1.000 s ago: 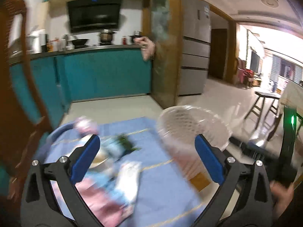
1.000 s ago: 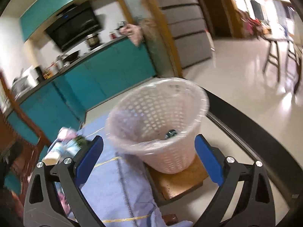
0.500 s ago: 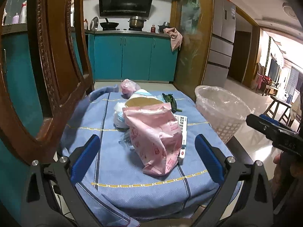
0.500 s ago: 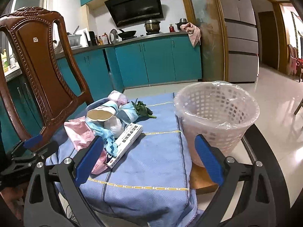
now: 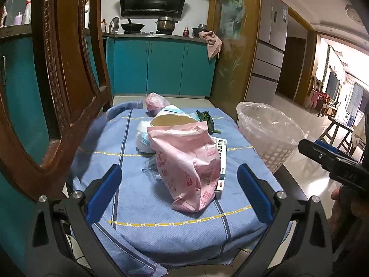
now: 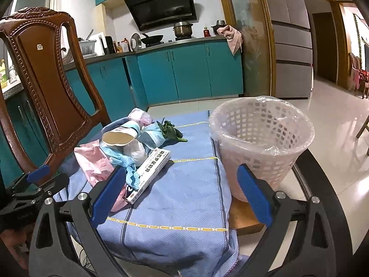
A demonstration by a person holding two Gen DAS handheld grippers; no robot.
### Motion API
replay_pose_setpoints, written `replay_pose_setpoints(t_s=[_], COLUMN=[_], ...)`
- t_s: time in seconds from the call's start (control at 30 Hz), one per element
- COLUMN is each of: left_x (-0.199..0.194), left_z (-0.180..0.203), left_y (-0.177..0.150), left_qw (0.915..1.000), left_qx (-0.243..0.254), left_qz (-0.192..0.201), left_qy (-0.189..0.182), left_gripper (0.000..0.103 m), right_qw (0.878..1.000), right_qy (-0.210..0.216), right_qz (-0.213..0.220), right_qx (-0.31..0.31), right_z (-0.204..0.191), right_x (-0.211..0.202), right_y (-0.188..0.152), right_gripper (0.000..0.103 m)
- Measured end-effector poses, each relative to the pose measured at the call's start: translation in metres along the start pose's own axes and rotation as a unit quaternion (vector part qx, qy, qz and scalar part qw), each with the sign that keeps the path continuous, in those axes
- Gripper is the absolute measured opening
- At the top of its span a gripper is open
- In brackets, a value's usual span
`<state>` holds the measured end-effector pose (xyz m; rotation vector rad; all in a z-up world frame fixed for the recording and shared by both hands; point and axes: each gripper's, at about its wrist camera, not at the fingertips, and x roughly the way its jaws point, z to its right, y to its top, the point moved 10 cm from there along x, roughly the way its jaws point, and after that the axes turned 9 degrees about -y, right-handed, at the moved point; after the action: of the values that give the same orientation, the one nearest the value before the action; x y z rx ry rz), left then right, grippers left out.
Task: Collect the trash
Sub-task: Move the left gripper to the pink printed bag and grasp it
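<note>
The trash sits in one heap near the middle of the blue cloth (image 5: 143, 198) that covers the bench: one pink wrapper bag (image 5: 186, 161) nearest the left camera, one white printed carton (image 6: 150, 173) beside it, one paper cup (image 6: 118, 137) lying on its side, one bundle of green leaves (image 6: 171, 131), one small pink bag (image 5: 154, 100) at the far end, and crumpled white and pale-blue wrapping whose pieces overlap too much to count. From the left view the pink wrapper bag hides most of the carton and the lower heap. One white lattice basket (image 6: 260, 138) with a clear liner stands at the cloth's right edge, apart from the heap; its inside is hard to make out. The left tongs (image 5: 180, 191) and right tongs (image 6: 182, 196) both stand spread wide, grasping nothing. A carved wooden chair (image 6: 46, 73) stands to the left. Compared with half a second ago, both views are almost unchanged.
</note>
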<state>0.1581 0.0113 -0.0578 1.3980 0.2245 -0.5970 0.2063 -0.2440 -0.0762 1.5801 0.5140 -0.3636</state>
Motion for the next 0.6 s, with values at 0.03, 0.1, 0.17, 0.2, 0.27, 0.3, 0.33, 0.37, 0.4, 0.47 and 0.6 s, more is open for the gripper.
replay_pose_setpoints(t_s=[0.03,0.1,0.17,0.2,0.27,0.3,0.33,0.37,0.4,0.47,0.6], left_x=[0.001,0.002,0.003,0.003,0.004,0.005,0.006,0.007,0.007,0.011,0.02], left_z=[0.0,0.0,-0.001,0.0,0.001,0.001,0.001,0.0,0.001,0.0,0.0], left_y=[0.0,-0.001,-0.001,-0.001,-0.002,-0.002,-0.003,-0.003,-0.003,-0.003,-0.002], left_qw=[1.0,1.0,1.0,1.0,1.0,1.0,1.0,0.9999,0.9999,0.9999,0.9997], left_qx=[-0.001,-0.003,-0.003,-0.002,-0.003,-0.003,-0.003,-0.004,-0.004,-0.007,-0.009], left_qz=[-0.001,-0.003,-0.004,-0.005,-0.008,-0.009,-0.009,-0.01,-0.011,-0.015,-0.022], left_qy=[0.001,0.001,0.002,0.002,0.002,0.002,0.003,0.003,0.002,0.002,0.004], left_gripper=[0.1,0.1,0.1,0.1,0.1,0.1,0.1,0.1,0.1,0.1,0.1], right_qw=[1.0,1.0,1.0,1.0,1.0,1.0,1.0,1.0,1.0,1.0,1.0], right_qy=[0.001,0.005,0.007,0.009,0.012,0.012,0.013,0.015,0.015,0.016,0.019], right_qz=[0.0,-0.002,-0.003,-0.005,-0.006,-0.006,-0.006,-0.007,-0.007,-0.008,-0.007], right_qx=[0.0,0.001,0.0,-0.002,-0.004,-0.005,-0.006,-0.005,-0.005,-0.005,-0.005], right_z=[0.0,0.0,-0.001,-0.002,-0.004,-0.004,-0.005,-0.005,-0.005,-0.005,-0.006], right_x=[0.0,0.0,0.0,0.0,0.0,0.0,0.0,0.0,0.0,0.0,-0.001], right_y=[0.0,-0.001,-0.001,-0.002,-0.002,-0.002,-0.002,-0.003,-0.003,-0.003,-0.002], right_gripper=[0.095,0.095,0.095,0.095,0.095,0.095,0.095,0.095,0.095,0.095,0.095])
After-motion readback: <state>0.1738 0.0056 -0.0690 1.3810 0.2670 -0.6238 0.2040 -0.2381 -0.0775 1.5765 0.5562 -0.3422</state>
